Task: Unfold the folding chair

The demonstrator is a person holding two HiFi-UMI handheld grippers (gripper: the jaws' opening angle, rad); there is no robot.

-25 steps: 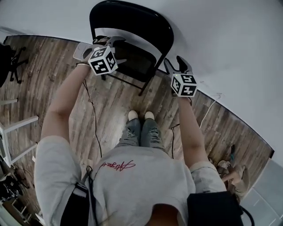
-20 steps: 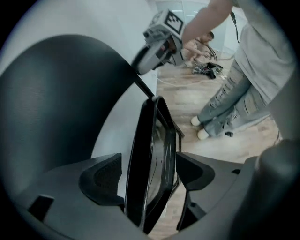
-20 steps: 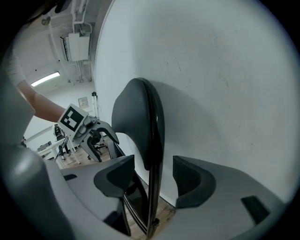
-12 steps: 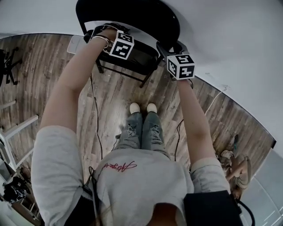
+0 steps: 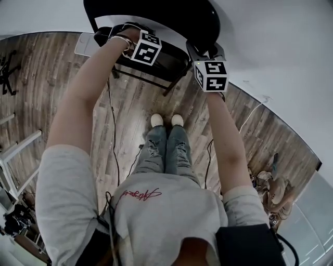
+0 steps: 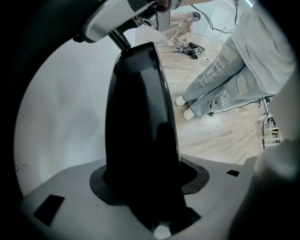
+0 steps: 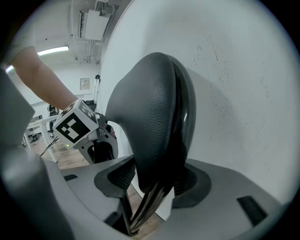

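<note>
A black folding chair (image 5: 156, 15) leans folded against the white wall. My left gripper (image 5: 118, 32) points down over the upper edge of its folded-up seat (image 5: 158, 65). In the left gripper view the glossy black panel (image 6: 136, 117) fills the gap of that gripper (image 6: 150, 178); the jaws are closing and both pads touch it. My right gripper (image 5: 204, 51) is at the chair's right side. In its own view the padded, grained surface and shiny frame (image 7: 145, 122) sit between the pads of the right gripper (image 7: 157, 180), which is shut on them.
The person's legs and pale shoes (image 5: 165, 120) stand on the wood floor just in front of the chair. Cables (image 5: 112, 135) trail across the floor. White furniture legs (image 5: 21, 148) are at the left, clutter (image 5: 270, 187) at the right.
Both grippers went from in front of the chair onto it. The left one dropped onto the seat's upper edge. The right one moved in to the chair's right side.
</note>
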